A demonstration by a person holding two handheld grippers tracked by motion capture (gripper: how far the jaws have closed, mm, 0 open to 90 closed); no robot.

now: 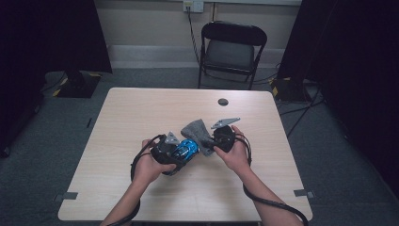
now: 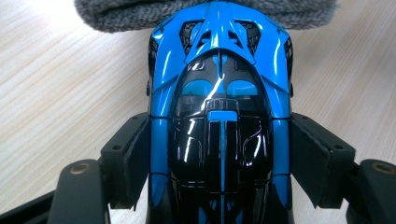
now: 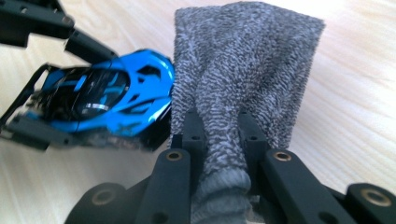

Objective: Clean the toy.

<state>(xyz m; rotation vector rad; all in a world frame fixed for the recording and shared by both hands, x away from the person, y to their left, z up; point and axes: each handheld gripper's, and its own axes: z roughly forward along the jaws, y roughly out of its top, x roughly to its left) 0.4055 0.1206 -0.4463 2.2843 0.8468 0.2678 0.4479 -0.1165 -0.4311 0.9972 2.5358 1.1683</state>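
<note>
High view placed the blue toy car mid-counter, pinched across its flanks by the left tongs. At the car's two o'clock, touching its nose, hung the grey sock, its bunched end clamped in the right tongs.

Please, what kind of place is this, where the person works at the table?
Probably an office room or lab set up for recording. A plain wooden table stands on grey carpet, with a black folding chair behind it, a wall socket above, and dark screens on stands at the sides.
</note>
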